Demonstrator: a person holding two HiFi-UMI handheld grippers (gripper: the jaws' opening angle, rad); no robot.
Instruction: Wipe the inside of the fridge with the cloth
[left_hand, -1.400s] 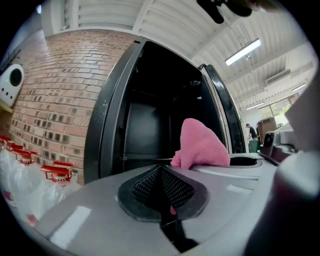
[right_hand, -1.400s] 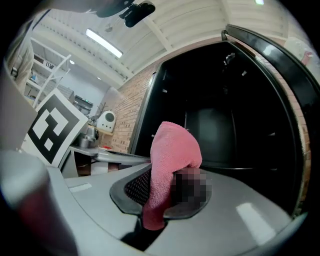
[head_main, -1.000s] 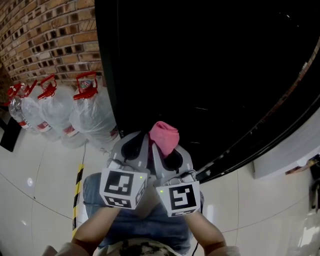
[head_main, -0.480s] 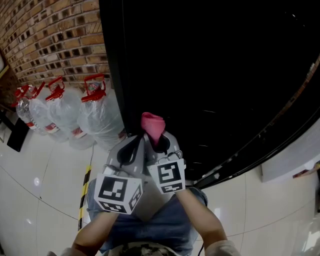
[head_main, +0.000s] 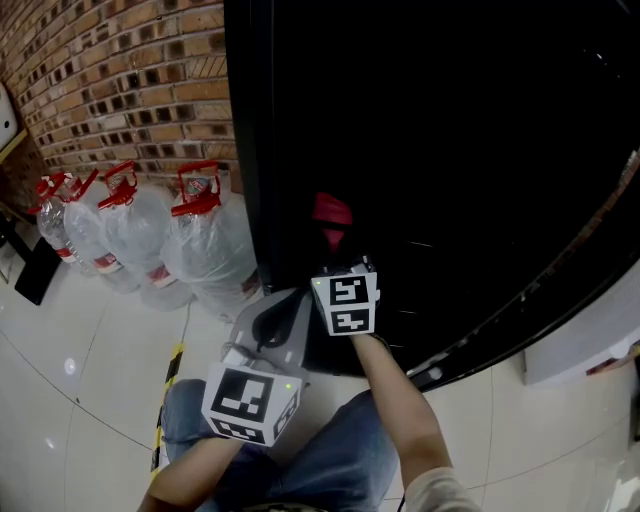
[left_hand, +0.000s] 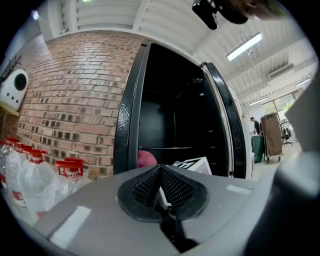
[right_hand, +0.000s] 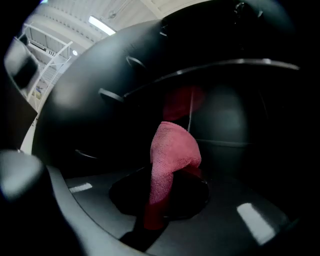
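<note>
The black fridge (head_main: 450, 150) stands open, its inside dark. My right gripper (head_main: 333, 248) reaches into it, shut on a pink cloth (head_main: 331, 214) that sticks up from the jaws. In the right gripper view the cloth (right_hand: 172, 150) hangs in front of the dark back wall, under a shelf edge (right_hand: 225, 65). My left gripper (head_main: 268, 322) is held back outside the fridge, low by the person's knee, jaws shut with nothing between them. In the left gripper view the fridge opening (left_hand: 175, 125) shows ahead, with the cloth (left_hand: 146, 159) and the right gripper's marker cube (left_hand: 192, 165) inside it.
Several large water bottles (head_main: 140, 240) with red caps stand against a brick wall (head_main: 120, 80) left of the fridge. The fridge door (head_main: 560, 270) hangs open to the right. A yellow-black floor strip (head_main: 165, 400) runs over the white tiles (head_main: 60, 380).
My right gripper has moved forward and up, carrying the cloth from outside into the fridge. The left gripper has stayed back and dropped lower in view.
</note>
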